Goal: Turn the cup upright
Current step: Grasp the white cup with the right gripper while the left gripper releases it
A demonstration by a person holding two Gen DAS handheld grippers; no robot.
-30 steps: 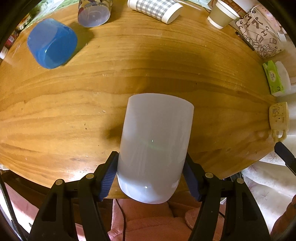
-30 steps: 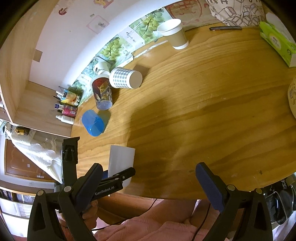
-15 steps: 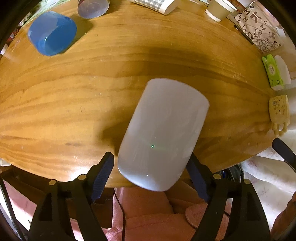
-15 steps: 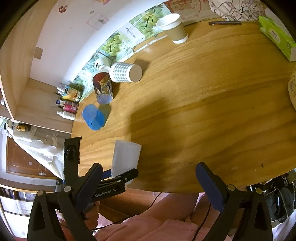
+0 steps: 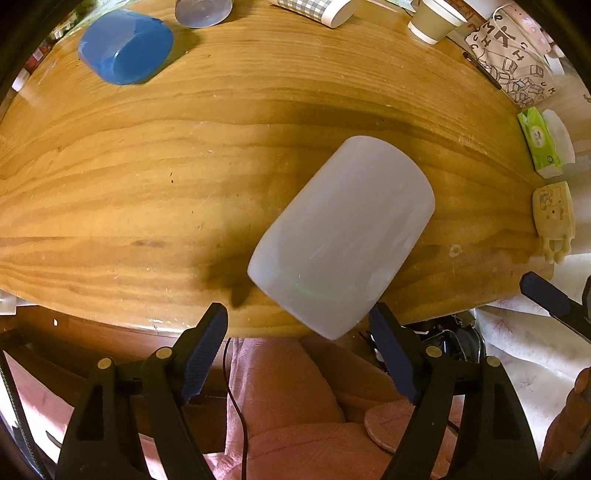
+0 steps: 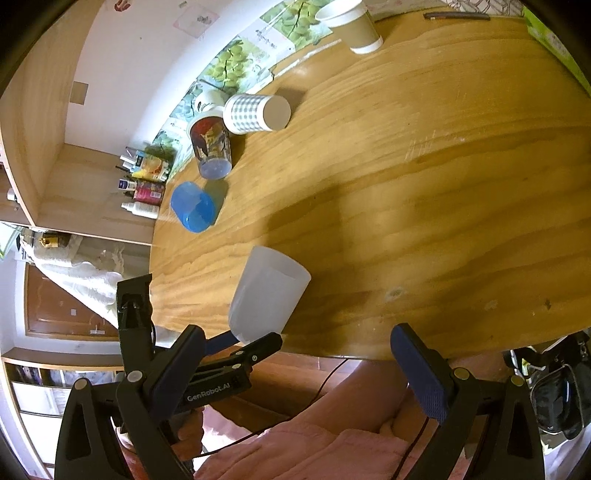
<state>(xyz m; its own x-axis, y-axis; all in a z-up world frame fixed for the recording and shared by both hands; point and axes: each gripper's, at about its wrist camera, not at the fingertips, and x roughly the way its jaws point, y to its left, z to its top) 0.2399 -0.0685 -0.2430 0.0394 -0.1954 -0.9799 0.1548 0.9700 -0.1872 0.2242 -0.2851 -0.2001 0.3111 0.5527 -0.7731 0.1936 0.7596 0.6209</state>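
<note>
A frosted white plastic cup (image 5: pixel 341 238) hangs tilted above the near edge of the wooden table (image 5: pixel 184 166). Its closed bottom points toward the camera and its rim leans up to the right. In the right wrist view the cup (image 6: pixel 267 297) shows its open mouth at upper right. My left gripper (image 5: pixel 299 343) has its jaws wide apart; only the right finger (image 5: pixel 388 343) looks near the cup's base, and contact is unclear. The left gripper also shows in the right wrist view (image 6: pixel 243 341) under the cup. My right gripper (image 6: pixel 306 373) is open and empty over the table edge.
A blue cup (image 5: pixel 125 46) lies on its side at far left. A printed tumbler (image 6: pixel 210 147), a checked cup (image 6: pixel 255 112) on its side and a paper cup (image 6: pixel 351 26) stand at the back. A tissue pack (image 5: pixel 539 147) and cream mug (image 5: pixel 554 218) sit right.
The left gripper's jaws have opened from a firm hold on the cup. The cup has tipped from pointing straight ahead to leaning right, and the gripper has drawn back toward the table edge.
</note>
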